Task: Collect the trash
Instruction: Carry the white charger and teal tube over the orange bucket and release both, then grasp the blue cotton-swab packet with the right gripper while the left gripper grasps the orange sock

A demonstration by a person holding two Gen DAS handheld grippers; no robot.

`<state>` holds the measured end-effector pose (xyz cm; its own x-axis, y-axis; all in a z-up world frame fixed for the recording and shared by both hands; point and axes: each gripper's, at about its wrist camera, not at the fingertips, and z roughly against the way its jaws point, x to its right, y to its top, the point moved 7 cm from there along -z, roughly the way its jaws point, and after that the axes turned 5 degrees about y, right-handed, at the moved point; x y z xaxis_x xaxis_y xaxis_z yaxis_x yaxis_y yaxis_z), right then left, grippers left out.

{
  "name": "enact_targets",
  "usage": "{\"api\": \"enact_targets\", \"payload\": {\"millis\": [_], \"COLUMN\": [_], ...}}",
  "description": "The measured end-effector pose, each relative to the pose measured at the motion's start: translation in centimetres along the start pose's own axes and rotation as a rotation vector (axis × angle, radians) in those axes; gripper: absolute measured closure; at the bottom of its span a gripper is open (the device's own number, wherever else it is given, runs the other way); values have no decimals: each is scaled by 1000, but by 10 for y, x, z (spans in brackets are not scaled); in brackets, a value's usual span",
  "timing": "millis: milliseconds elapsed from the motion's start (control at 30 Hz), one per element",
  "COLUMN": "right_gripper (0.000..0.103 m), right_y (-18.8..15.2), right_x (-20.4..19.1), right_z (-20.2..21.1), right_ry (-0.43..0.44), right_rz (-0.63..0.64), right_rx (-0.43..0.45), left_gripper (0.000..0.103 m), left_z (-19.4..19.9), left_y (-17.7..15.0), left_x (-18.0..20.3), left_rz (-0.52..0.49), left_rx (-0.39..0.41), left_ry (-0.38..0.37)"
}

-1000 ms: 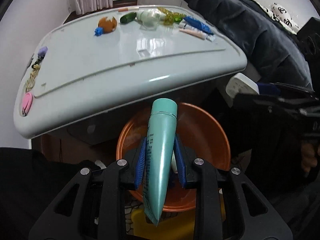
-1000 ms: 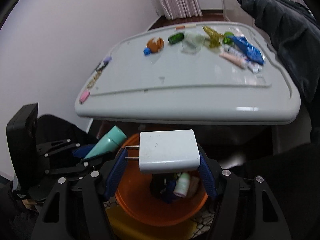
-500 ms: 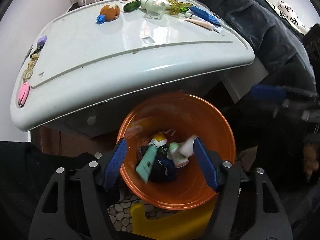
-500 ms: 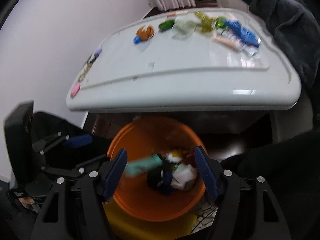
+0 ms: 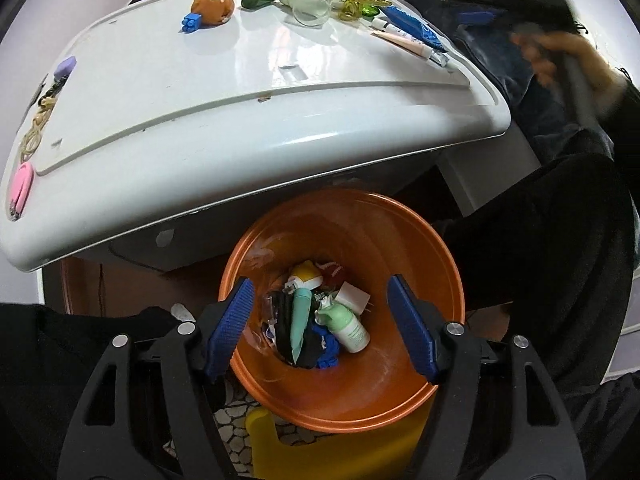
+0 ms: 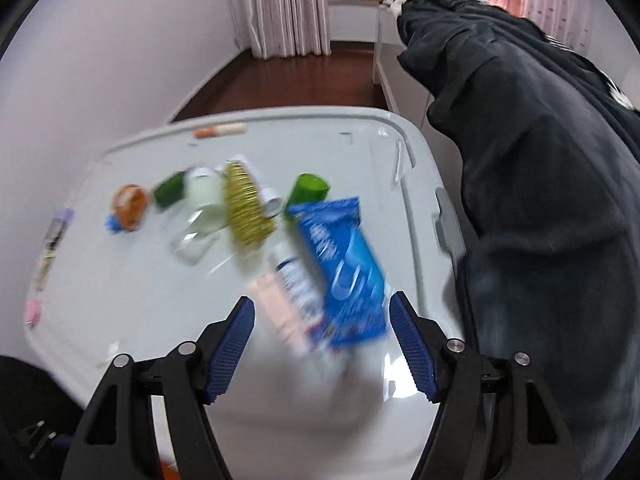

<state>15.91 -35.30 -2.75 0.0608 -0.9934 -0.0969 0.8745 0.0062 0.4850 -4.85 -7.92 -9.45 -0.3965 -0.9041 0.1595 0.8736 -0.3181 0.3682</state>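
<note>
My left gripper [image 5: 320, 320] is open and empty above the orange bin [image 5: 420, 248], which sits under the edge of the white table [image 5: 240, 120]. In the bin lie a teal tube [image 5: 300, 320], a white charger [image 5: 352, 296] and a pale green bottle [image 5: 348, 324]. My right gripper [image 6: 322, 340] is open and empty over the table [image 6: 120, 300], just short of a blue wrapper [image 6: 344, 264] and a pink tube [image 6: 276, 308]. The right wrist view is blurred.
On the table lie a gold scrubber [image 6: 244, 204], a green bottle [image 6: 306, 190], a clear cup [image 6: 200, 224], an orange ball [image 6: 128, 204], a pink item [image 5: 20, 186] and rubber bands [image 5: 36, 136]. A dark coat [image 6: 540, 200] hangs at the right. A yellow stool [image 5: 340, 448] stands below the bin.
Both grippers opened and dropped the teal tube and the white charger into the bin. My right gripper then rose from the bin and moved over the table toward the blue wrapper.
</note>
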Motion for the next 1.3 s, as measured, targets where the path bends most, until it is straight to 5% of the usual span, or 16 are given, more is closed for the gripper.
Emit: {"api": "enact_targets", "payload": {"millis": [233, 267, 367, 567, 833, 1067, 1300], "right_gripper": [37, 58, 78, 83, 83, 82, 82], "right_y": [20, 22, 20, 10, -31, -57, -50], "right_x": [14, 16, 23, 19, -41, -89, -84], "right_z": [-71, -72, -72, -29, 70, 54, 45], "right_ry": [24, 42, 58, 63, 246, 301, 308], "right_rz": [-42, -66, -113, -163, -172, -80, -90], "right_rx": [-110, -96, -108, 5, 198, 169, 154], "left_gripper": [35, 35, 35, 35, 25, 25, 25], "left_z": [-2, -3, -3, 4, 9, -40, -91], "left_y": [1, 1, 0, 19, 138, 251, 295], "left_x": [3, 3, 4, 1, -41, -92, -106], "left_rz": [-23, -28, -31, -17, 26, 84, 41], "left_rx": [0, -1, -1, 29, 187, 202, 133], "left_ry": [-22, -17, -13, 2, 180, 321, 351]}}
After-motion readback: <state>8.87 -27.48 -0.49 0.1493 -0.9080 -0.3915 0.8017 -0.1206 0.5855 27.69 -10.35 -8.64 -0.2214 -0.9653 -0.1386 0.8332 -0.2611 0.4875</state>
